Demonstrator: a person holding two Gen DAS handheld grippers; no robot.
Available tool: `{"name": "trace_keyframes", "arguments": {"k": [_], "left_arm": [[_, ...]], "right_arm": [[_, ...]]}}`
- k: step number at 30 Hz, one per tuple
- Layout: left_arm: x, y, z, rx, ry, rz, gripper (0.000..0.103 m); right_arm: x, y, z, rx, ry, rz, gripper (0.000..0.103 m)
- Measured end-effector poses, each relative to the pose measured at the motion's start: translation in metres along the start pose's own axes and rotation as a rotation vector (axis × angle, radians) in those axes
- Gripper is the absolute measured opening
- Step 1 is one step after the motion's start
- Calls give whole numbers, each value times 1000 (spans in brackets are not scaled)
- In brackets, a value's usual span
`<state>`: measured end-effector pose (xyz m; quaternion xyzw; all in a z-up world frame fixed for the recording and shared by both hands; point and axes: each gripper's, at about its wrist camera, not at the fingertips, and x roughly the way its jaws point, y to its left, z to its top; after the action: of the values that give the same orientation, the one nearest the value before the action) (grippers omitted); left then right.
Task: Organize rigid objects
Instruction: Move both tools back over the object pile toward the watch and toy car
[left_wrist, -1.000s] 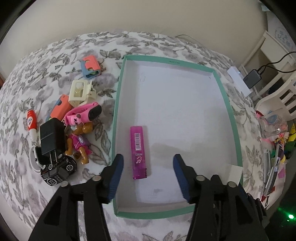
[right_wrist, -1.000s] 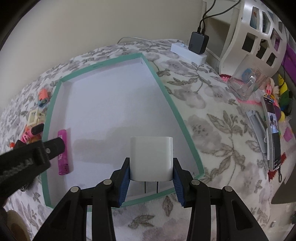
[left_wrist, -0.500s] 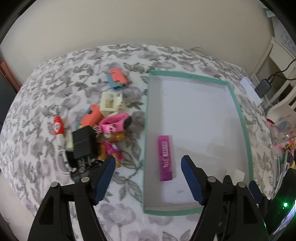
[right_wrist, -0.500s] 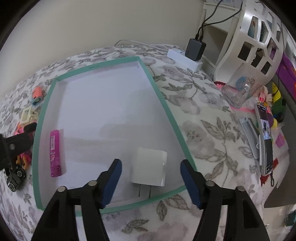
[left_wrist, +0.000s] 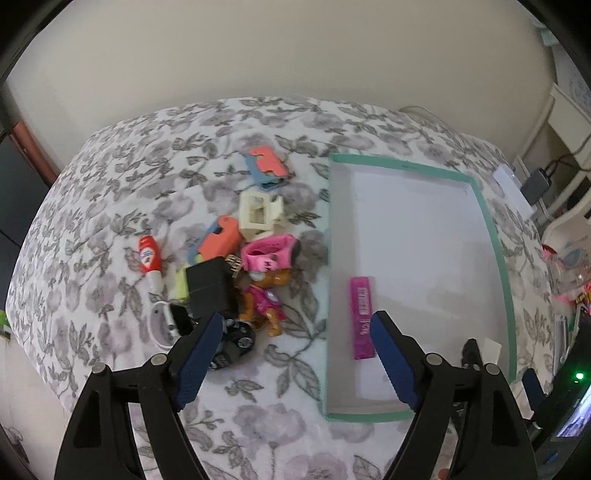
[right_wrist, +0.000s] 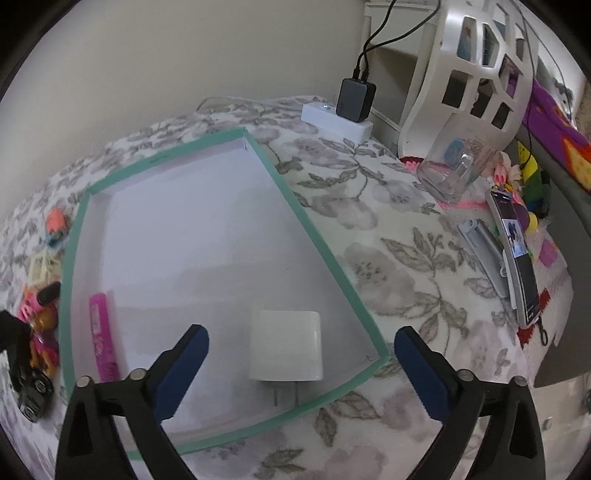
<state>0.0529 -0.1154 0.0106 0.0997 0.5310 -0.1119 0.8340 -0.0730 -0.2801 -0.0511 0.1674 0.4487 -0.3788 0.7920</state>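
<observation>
White charger (right_wrist: 285, 345): lying flat near the tray's near right corner, its two metal prongs pointing toward the near rim, its body squarish with rounded edges.
Pink lighter (left_wrist: 362, 316): lying flat by the tray's left wall, its long axis running along that wall; translucent magenta, printing on its face.
Tray (right_wrist: 325, 251): shallow white box with a green rim, sitting on a floral cloth (left_wrist: 122, 206); most of its floor is lying bare beyond the two items.
Right gripper (right_wrist: 301, 354): jaws opening wide, hanging above the charger, blue pads well clear of its sides, gripping nothing.
Left gripper (left_wrist: 295, 341): jaws opening, holding nothing, straddling the tray's left rim, one finger over the cloth and one over the tray.
Toy pile (left_wrist: 236, 273): sitting left of the tray, apart from it; black charger (left_wrist: 208, 288), toy dog (left_wrist: 264, 295), orange piece (left_wrist: 221, 236), cream piece (left_wrist: 258, 214) crowding together.
Right margin: phone (right_wrist: 517, 254) and glass (right_wrist: 454, 173) lying well clear of the tray.
</observation>
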Motion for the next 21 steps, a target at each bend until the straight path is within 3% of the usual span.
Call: {"name": "trace_keyframes", "arguments": {"k": [7,12,21], "left_arm": [[3,31,2,-70,2,36,84],[14,58,4,-120,25,101,85],[23,126,6,-268,55,162,85]], "right_arm": [[-13,8,-1,21,-50,9,103],[-29,14,5,-15,-122,14,103],[-61,58,16,-87,-168,183,103]]}}
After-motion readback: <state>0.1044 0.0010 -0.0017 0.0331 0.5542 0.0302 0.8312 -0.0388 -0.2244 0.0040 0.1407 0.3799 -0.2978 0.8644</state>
